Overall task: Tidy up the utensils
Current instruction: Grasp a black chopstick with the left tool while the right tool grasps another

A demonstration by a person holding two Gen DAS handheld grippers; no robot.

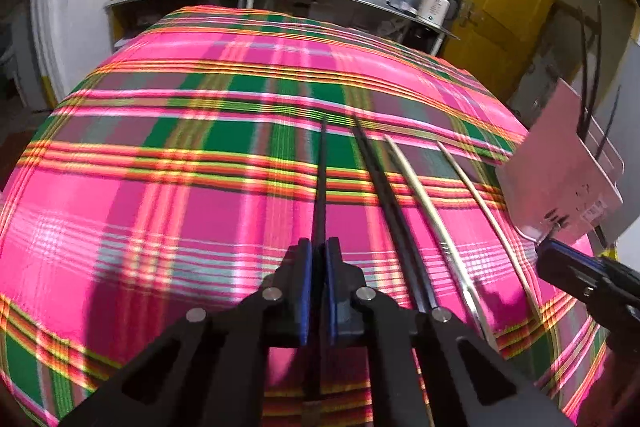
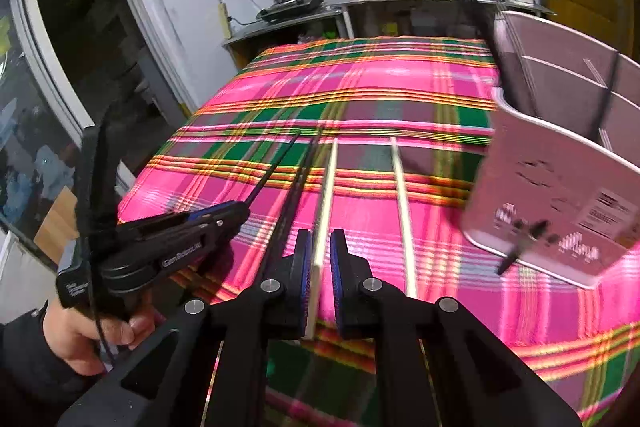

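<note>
Under everything I see the plaid tablecloth [image 1: 168,211], and at its right edge stands the pink holder [image 2: 560,195], with some dark chopsticks already upright in it. Three more chopsticks lie loose on the cloth: a black one [image 1: 384,195] and two pale ones. My left gripper [image 1: 319,291] is clamped on a black chopstick [image 1: 321,183]; my right gripper [image 2: 321,283] straddles a pale chopstick [image 2: 326,203], pads slightly apart (not yet pinching, I judge). Next I must close the right one, then carry both across to the holder.
</note>
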